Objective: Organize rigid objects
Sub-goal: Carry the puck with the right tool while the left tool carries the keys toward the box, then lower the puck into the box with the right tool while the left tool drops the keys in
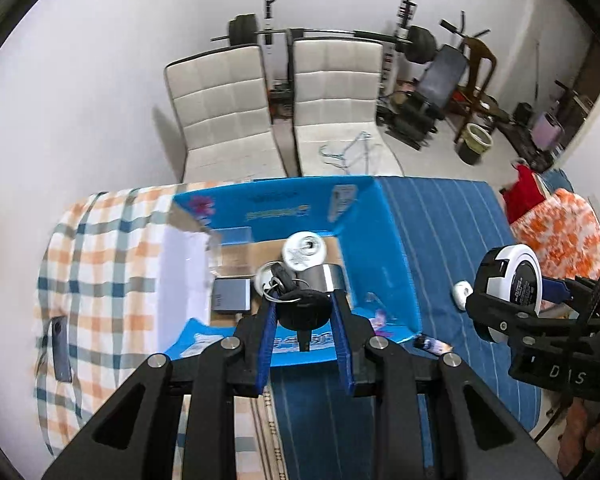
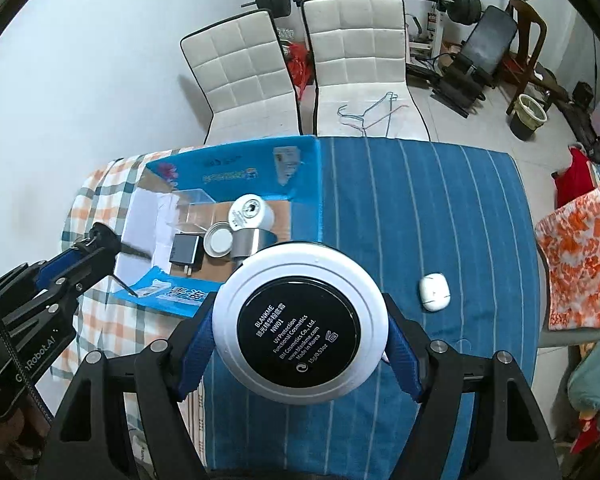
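While clamped, compact point(image 2: 300, 330) between right tool point(image 2: 300, 344) pads.

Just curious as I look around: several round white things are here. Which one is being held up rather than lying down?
The white cosmetics compact with the black BLANKME label, clamped in the right hand-held gripper. The white jar lies in the blue box.
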Available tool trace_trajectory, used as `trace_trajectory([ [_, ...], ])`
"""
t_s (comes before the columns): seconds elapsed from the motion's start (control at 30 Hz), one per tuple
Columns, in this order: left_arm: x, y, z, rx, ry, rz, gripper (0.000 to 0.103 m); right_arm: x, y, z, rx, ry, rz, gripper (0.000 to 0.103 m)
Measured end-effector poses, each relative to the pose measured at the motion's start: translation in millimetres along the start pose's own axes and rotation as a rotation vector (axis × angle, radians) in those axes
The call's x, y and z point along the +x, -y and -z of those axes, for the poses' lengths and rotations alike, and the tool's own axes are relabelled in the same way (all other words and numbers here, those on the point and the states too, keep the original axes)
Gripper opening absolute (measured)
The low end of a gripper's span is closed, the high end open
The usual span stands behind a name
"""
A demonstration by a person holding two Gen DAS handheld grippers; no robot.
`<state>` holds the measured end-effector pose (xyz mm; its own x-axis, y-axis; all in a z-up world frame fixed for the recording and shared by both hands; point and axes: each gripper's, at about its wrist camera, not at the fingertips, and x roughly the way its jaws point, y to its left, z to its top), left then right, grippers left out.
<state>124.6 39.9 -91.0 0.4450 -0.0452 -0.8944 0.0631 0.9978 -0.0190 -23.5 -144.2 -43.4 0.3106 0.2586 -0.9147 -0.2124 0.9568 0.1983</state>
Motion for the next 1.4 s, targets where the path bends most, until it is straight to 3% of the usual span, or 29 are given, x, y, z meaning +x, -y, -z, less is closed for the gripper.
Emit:
trace_trajectory([
  [0.13, -2.3, -15.2, 0.6, -0.017, 0.001, -0.015, 0.024, 1.2, -25.4, -4.8, 0.002, 0.003, 0.01, 0.078],
  [0.43, 3.7, -36.3, -8.2, -0.025, -0.005, -0.02, 0.024, 5.6, -40.4, -12.4, 0.016, 0.016, -0.006, 0.078],
  [0.67, 75.6, -64.5, 0.3, -0.077, -0.125, 0.007, 0.024, 87.6, -36.7, -15.9, 0.084, -0.136, -0.097, 0.078],
  [0.8, 130.6, -80.8, 9.0, -0.124, -0.242, 0.053, 0.024, 142.4, -40.5, -17.9, 0.104, -0.207, -0.075, 0.078],
  [1.0, 183.3, -86.4, 22.9, -0.11, -0.368, 0.072, 0.024, 209.3, -54.1, -19.7, 0.109, -0.308, -0.048, 0.078],
  [1.27, 200.5, -90.9, 26.1, -0.107, -0.4, 0.08, 0.025, 259.5, -71.2, -14.3, 0.021, -0.355, 0.046, 0.078],
  [1.4, 203.7, -94.5, 26.1, -0.126, -0.43, 0.082, 0.025, 274.1, -68.1, -11.8, 0.037, -0.387, 0.041, 0.078],
])
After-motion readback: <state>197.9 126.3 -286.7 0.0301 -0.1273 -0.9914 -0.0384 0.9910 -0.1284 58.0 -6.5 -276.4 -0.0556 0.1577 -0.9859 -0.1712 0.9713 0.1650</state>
